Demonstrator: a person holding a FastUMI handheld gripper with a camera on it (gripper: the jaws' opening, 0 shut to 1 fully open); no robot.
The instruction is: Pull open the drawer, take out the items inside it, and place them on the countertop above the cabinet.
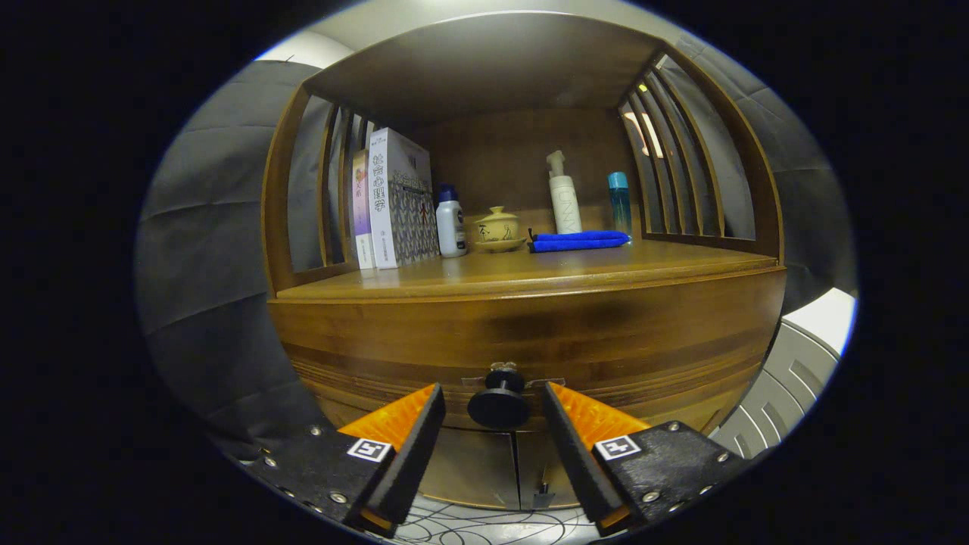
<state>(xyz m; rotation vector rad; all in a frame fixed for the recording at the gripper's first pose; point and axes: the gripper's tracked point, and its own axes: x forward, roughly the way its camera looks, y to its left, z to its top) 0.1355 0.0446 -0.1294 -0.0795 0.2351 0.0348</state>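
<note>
Tongs (493, 409) are spread wide in front of me, one finger on each side of the round black drawer knob (499, 403), with a clear gap between each finger and the knob, so nothing is gripped. I see the knob sitting level with the fingertips, between them, mounted at the middle of the wooden drawer front (530, 341). That drawer front looks flush with the cabinet, so I read the drawer as closed. Below it, between the fingers, I can make out the tops of two lower cabinet doors (492, 469).

Just above the drawer front runs the countertop (606, 269), a bare wooden surface toward its front edge. Farther back on it, from left to right, I see upright books (394, 200) against the slatted side, a small white bottle with a blue cap (450, 223), a yellowish lidded ceramic cup on a saucer (497, 228), a folded blue cloth (579, 241), a tall white pump bottle (564, 197) behind the cloth, and a slim blue bottle (619, 200) near the right slats. Beyond these stands the wooden back panel (515, 151).
</note>
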